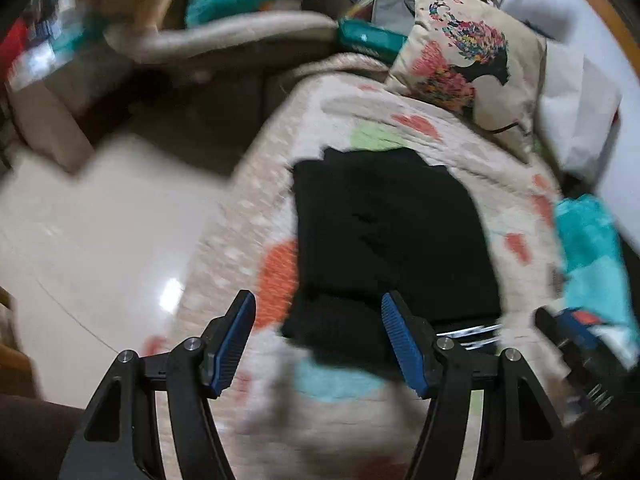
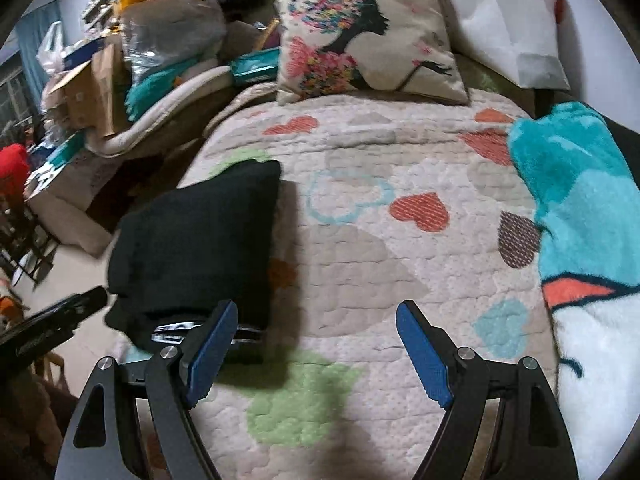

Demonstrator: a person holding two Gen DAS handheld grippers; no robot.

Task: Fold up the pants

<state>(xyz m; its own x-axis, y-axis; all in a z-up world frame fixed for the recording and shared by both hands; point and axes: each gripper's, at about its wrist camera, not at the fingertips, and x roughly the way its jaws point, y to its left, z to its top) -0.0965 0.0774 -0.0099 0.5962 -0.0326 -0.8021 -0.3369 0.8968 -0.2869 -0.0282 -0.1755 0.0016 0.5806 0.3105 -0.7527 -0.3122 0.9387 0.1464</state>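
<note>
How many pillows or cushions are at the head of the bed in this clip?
2. A printed cushion with a woman's silhouette leans at the head of the quilt; a plain white pillow sits just right of it. More may hide in the clutter.

Pants [image 2: 196, 240] are a matt black cloth, kinda knit-looking and soft. Quilt [image 2: 400, 152] is stitched, puffy cloth with a pebbly texture. Blanket [image 2: 580, 200] is fuzzy fleece. Pillow [image 2: 360, 32] is a flat woven cloth with a print. Gripper pads [image 2: 424, 356] look like ribbed blue rubber or plastic on matt black plastic arms with shiny metal pins. Floor [image 1: 100, 232] is glossy tile.
</note>
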